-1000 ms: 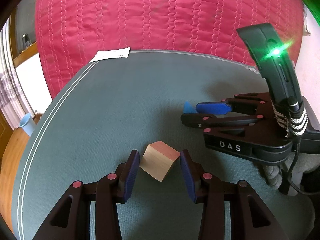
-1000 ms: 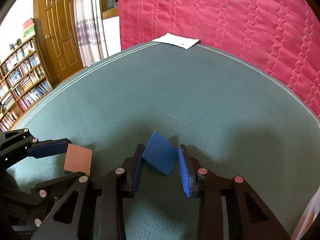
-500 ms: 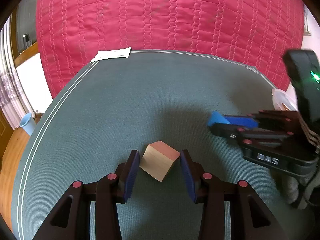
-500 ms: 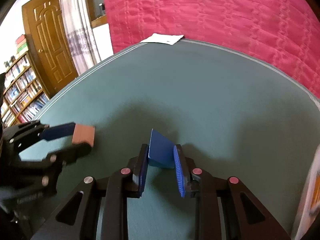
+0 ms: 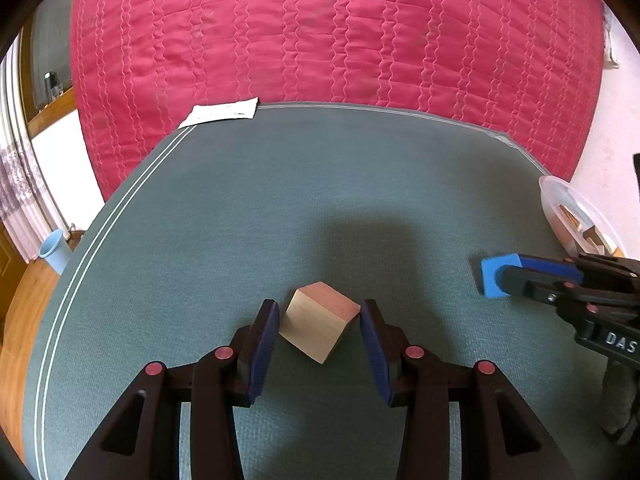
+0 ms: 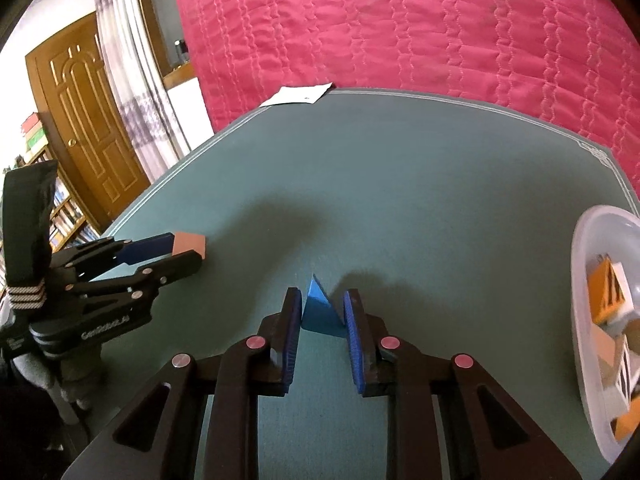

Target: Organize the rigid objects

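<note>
A wooden cube with a reddish top sits corner-on between the blue pads of my left gripper, which is shut on it just above the green table mat. From the right wrist view, the same cube shows at the tips of the left gripper. My right gripper is shut on a blue wedge block, held low over the mat. In the left wrist view the blue block hangs in the right gripper at the right edge, beside the tub.
A clear plastic tub with several orange and wooden blocks stands at the mat's right edge, its rim showing in the left view. A white paper lies at the far edge. A red quilt hangs behind.
The right gripper has carried the blue block rightward, away from the left gripper and towards the tub, rolling and squeezing tighter. The left gripper and cube have not moved.
</note>
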The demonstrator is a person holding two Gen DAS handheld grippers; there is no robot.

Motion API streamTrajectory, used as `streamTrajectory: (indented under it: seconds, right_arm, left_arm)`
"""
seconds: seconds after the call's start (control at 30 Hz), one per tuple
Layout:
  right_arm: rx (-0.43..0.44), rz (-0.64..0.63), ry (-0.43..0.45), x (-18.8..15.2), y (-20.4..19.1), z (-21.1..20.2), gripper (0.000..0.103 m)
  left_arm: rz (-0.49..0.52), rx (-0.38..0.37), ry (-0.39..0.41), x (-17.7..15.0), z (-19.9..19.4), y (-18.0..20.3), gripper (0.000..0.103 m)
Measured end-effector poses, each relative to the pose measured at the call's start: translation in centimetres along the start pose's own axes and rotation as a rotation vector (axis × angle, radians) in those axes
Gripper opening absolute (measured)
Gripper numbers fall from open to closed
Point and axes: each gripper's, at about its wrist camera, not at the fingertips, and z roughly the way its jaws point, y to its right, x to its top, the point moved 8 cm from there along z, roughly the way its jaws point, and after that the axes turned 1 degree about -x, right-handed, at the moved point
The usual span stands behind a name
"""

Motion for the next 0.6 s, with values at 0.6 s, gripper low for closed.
streamTrajectory:
  seconds: [0.6]
  right_arm:
    - [-0.094, -0.036, -0.022, -2.5, 1.3, -0.4, 0.053]
  left_arm:
    - [0.02, -0.008, 0.001, -0.1, -0.2, 0.3, 0.044]
